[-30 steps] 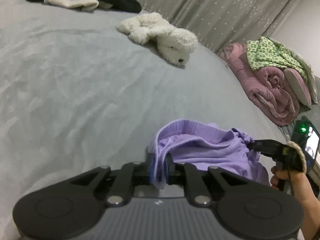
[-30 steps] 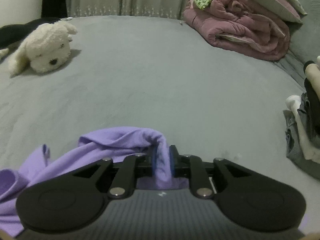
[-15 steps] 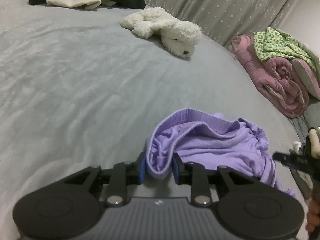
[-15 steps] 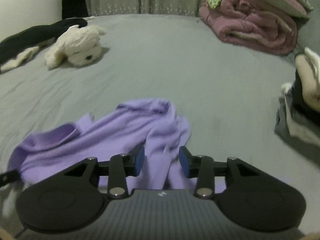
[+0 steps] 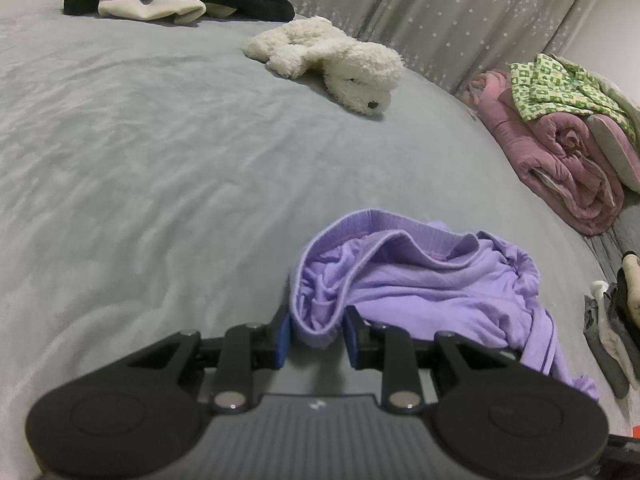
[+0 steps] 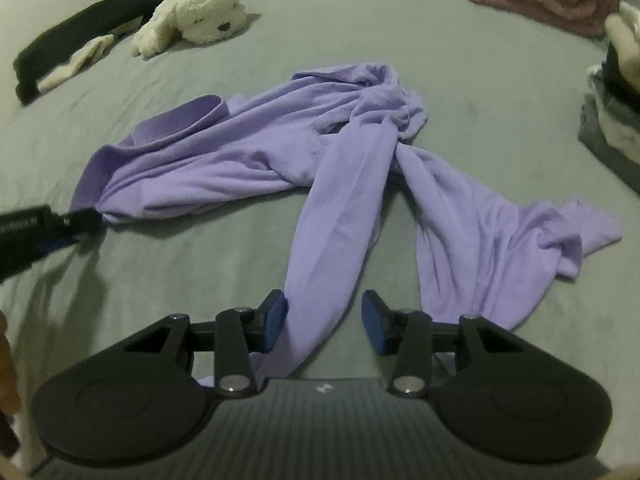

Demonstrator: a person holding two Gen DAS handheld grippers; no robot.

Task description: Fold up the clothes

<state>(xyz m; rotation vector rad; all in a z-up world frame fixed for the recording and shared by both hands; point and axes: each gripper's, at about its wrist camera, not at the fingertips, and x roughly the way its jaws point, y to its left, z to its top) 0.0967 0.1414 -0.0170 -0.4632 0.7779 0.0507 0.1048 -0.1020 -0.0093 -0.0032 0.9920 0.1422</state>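
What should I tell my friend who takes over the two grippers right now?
Left gripper: open, with the waistband end of the purple trousers loose between its pads.
Right gripper: open, with one trouser leg running between its pads, not pinched.
Trousers: crumpled on the grey bed, legs crossed near the top.
Done: no fold yet.
Left: probably uncross the legs, smooth everything flat, then fold.
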